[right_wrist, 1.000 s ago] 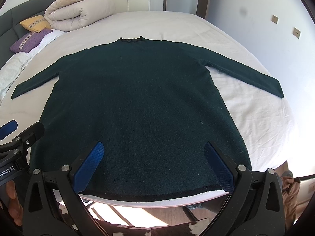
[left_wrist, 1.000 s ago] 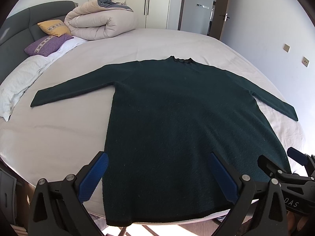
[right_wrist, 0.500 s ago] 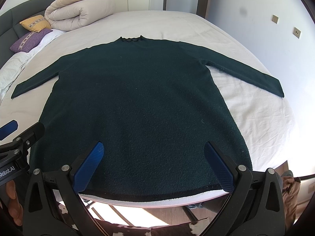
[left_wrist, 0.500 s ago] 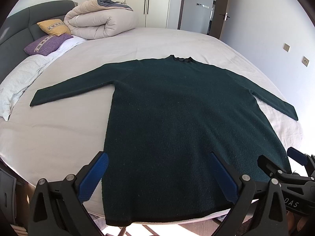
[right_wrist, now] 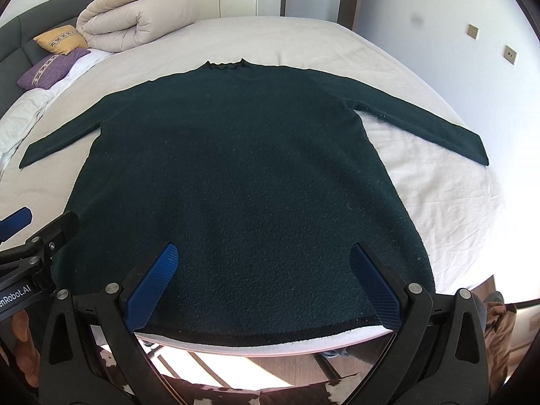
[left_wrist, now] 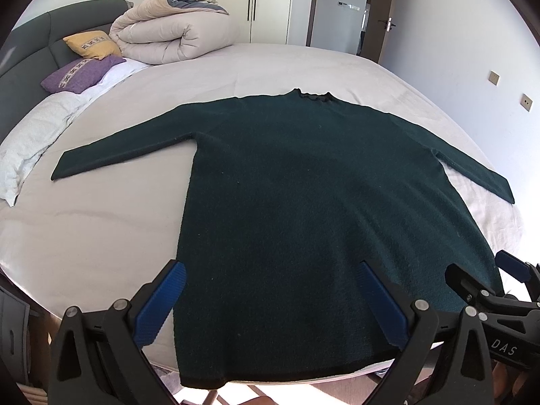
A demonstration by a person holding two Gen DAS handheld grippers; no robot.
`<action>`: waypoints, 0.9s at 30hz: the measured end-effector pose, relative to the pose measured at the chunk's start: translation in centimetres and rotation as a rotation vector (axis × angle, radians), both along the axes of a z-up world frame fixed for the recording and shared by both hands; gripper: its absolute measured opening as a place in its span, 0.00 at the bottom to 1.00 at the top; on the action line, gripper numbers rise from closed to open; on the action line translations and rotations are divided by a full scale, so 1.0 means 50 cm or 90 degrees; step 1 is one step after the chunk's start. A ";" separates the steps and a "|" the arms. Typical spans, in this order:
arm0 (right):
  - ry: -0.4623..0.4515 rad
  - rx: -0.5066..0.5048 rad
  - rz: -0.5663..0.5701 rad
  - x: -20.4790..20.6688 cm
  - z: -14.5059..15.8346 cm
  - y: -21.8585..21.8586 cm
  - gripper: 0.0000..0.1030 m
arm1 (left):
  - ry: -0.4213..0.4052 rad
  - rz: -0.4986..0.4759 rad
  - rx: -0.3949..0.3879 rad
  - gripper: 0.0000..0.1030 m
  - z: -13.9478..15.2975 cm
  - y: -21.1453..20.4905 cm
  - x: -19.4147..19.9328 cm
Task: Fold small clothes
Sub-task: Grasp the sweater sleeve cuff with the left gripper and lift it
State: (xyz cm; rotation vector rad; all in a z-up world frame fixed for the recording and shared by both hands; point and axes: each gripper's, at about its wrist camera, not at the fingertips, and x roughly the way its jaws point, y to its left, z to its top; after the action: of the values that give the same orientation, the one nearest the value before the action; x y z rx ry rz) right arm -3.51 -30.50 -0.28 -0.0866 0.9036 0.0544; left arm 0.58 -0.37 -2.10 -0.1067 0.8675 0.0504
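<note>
1. A white bed fills the room, with pillows and a rolled duvet at its far left.
2. The left gripper hovers over the hem, fingers apart, holding nothing.
3. A dark green sweater lies flat, sleeves spread, at the bed's near edge.
4. The right gripper hovers likewise, fingers spread wide.

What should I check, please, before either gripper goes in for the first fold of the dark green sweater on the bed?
1. Dark green sweater lies flat, face up on the bed: ok.
2. Both sleeves spread out to the sides, not tucked under: ok.
3. Left gripper open and empty: ok.
4. Right gripper open and empty: ok.
5. Hem reachable at the near bed edge: ok.
6. Body free of wrinkles: cannot tell, the fabric is too dark.
7. Rolled duvet and pillows clear of the sweater: ok.
</note>
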 end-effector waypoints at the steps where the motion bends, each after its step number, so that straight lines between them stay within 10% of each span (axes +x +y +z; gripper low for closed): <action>1: 0.001 0.000 0.000 0.001 -0.001 -0.001 1.00 | 0.000 -0.001 0.001 1.00 -0.003 0.000 0.000; 14: 0.018 0.011 0.020 0.042 -0.018 0.009 1.00 | -0.024 0.066 -0.018 1.00 0.018 0.140 0.046; 27: -0.038 0.090 0.087 0.146 0.053 0.039 1.00 | -0.074 0.265 -0.349 1.00 -0.021 0.500 0.116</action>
State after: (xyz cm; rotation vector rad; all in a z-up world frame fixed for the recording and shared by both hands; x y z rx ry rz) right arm 3.77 -28.55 2.35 -0.0170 0.8307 0.2410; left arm 6.39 24.63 -3.13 -0.7961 0.7124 0.1939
